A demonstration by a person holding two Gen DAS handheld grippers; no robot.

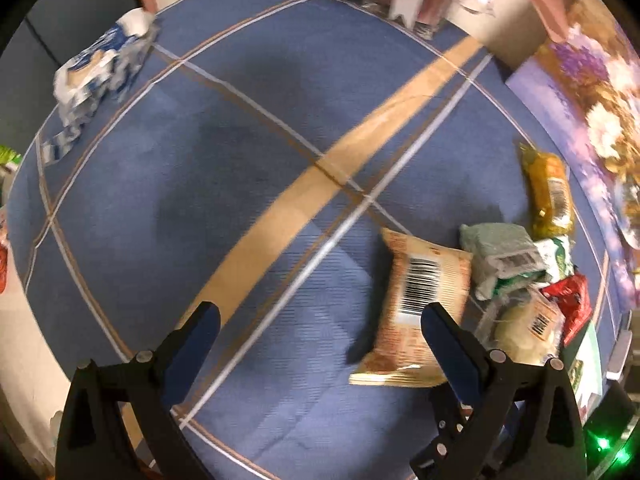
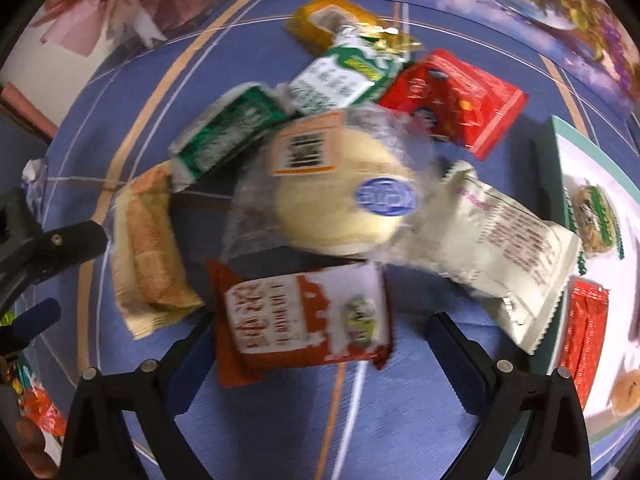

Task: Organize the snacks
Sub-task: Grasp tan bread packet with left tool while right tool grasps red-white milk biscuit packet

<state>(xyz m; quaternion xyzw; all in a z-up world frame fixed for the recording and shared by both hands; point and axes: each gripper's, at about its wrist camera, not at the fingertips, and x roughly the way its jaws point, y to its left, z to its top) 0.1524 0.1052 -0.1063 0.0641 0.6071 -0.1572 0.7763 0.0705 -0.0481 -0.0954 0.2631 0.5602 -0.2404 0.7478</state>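
Note:
A pile of wrapped snacks lies on a blue plaid tablecloth (image 1: pixel 240 160). In the right wrist view my right gripper (image 2: pixel 320 328) is open, its jaws on either side of an orange-and-white packet (image 2: pixel 304 320). Behind it lie a round bun in clear wrap (image 2: pixel 340 196), a white packet (image 2: pixel 508 248), a green packet (image 2: pixel 228 136), a red packet (image 2: pixel 452 100) and a tan packet (image 2: pixel 148 252). In the left wrist view my left gripper (image 1: pixel 320 320) is open and empty, with the tan barcode packet (image 1: pixel 420 300) beside its right finger.
A white tray (image 2: pixel 560 160) with a teal rim holds a few snacks at the right. A yellow packet (image 1: pixel 550 196) lies near a floral box (image 1: pixel 580 100). A blue-and-white bag (image 1: pixel 100 76) sits at the far left. Pink wrapping (image 2: pixel 112 4) is at the back.

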